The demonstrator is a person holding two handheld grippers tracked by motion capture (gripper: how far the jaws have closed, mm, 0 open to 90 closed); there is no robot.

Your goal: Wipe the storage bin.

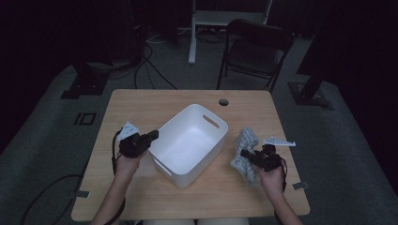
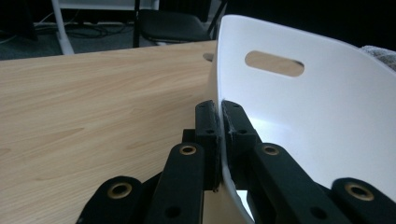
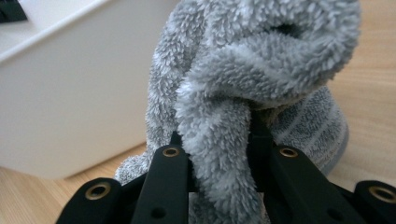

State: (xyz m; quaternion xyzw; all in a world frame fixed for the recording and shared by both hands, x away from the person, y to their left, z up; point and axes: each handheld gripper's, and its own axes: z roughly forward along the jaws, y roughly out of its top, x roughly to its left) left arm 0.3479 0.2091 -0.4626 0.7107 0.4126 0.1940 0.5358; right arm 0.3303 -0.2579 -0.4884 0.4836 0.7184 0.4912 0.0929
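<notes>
A white plastic bin point(image 1: 190, 140) with handle slots stands in the middle of the wooden table point(image 1: 141, 105). My left gripper point(image 1: 152, 136) is shut on the bin's left rim; in the left gripper view its jaws pinch the thin white wall point(image 2: 280, 107) between them, and the gripper point(image 2: 220, 116) sits at the rim's edge. To the right of the bin lies a grey fluffy towel point(image 1: 246, 152). My right gripper point(image 1: 244, 153) is shut on a fold of that towel point(image 3: 243, 84), which bunches up over its jaws point(image 3: 219, 154).
A black folding chair point(image 1: 256, 49) stands beyond the table's far edge, next to a white stand leg point(image 1: 192, 33). The table has a cable hole point(image 1: 223, 101) near its far edge. Cables run over the dark floor at the left.
</notes>
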